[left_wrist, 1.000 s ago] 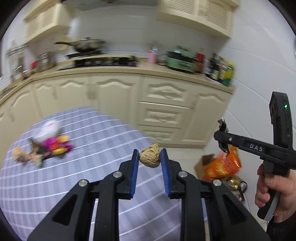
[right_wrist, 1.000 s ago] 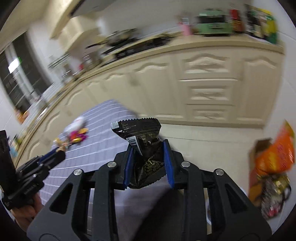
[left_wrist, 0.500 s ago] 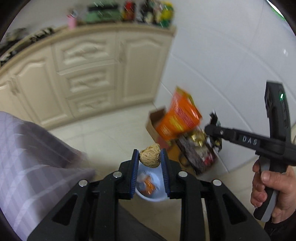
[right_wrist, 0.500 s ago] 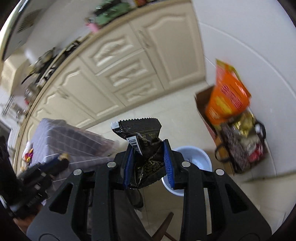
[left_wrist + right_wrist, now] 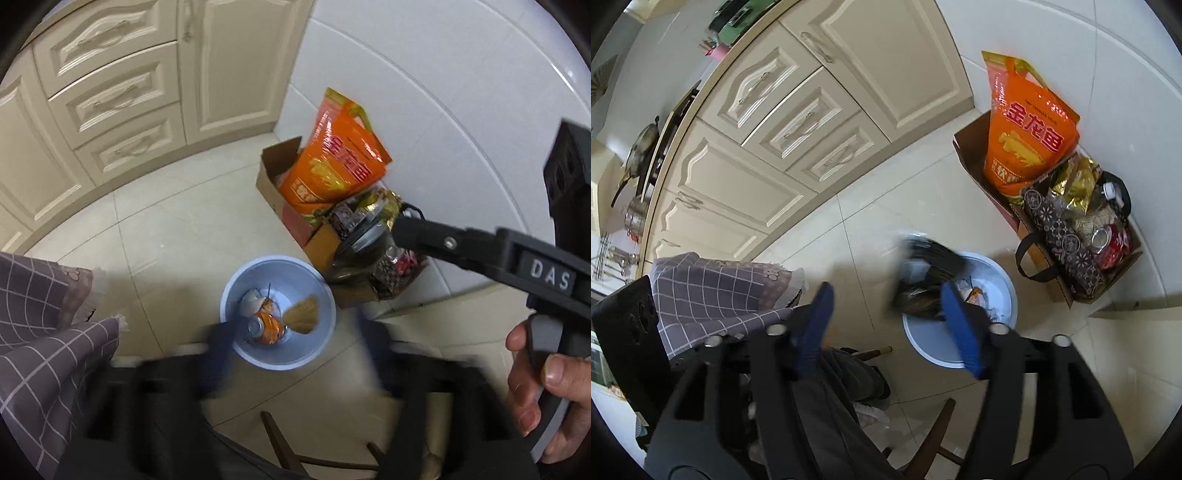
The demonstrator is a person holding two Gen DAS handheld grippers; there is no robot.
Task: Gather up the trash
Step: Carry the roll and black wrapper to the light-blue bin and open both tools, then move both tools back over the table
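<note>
**Op:** Both of my grippers hang over the pale blue bin on the kitchen floor. My left gripper is blurred, but its blue pads stand wide apart with nothing between them.

**Partner:** And the brown lump?

**Op:** A tan, blurred piece sits inside the bin, beside an orange can and a white scrap. I judge it is dropping or has just landed; the blur won't let me say which.

**Partner:** Right side?

**Op:** My right gripper is spread wide too. The black wrapper is free of the pads, smeared by motion at the bin's near rim, partly over it. It looks to be falling in, though I can't confirm it clears the edge.

**Partner:** So how far along are we?

**Op:** These two pieces look delivered, or nearly. Only a corner of the checked cloth on the tabletop shows, so I can't tell what trash is left there. The cardboard box with the orange bag against the wall doesn't look like mine to collect
</note>
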